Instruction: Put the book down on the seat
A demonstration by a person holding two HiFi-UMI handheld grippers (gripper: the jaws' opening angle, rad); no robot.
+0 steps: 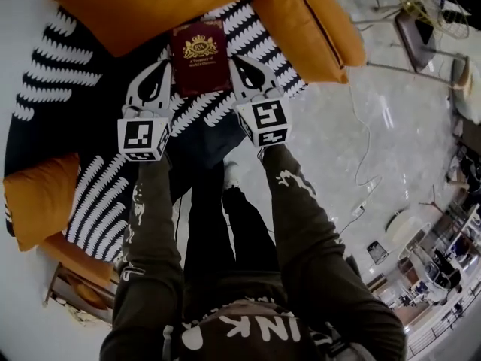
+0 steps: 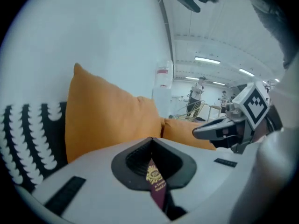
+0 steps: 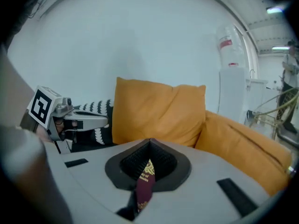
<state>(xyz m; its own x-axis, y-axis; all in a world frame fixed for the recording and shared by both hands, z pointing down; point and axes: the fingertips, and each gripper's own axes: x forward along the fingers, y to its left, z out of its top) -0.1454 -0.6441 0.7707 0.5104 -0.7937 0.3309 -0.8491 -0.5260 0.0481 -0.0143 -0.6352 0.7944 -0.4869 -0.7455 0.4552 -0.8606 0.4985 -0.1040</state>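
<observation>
A maroon book (image 1: 200, 55) with a gold crest hangs cover-up over the sofa seat (image 1: 90, 186), which wears a black-and-white leaf-patterned throw. My left gripper (image 1: 165, 70) is shut on the book's left edge and my right gripper (image 1: 239, 65) is shut on its right edge. In the left gripper view the book (image 2: 156, 183) is pinched edge-on in the left gripper (image 2: 152, 146), with the other gripper (image 2: 224, 129) at the right. In the right gripper view the book (image 3: 145, 183) sits the same way in the right gripper (image 3: 149, 148).
Orange cushions line the sofa: a back cushion (image 1: 135, 6), one at the right arm (image 1: 308, 21) and one at the left end (image 1: 41, 198). A cable (image 1: 368, 164) trails over the pale floor at the right. Chairs and tables (image 1: 421, 28) stand further right.
</observation>
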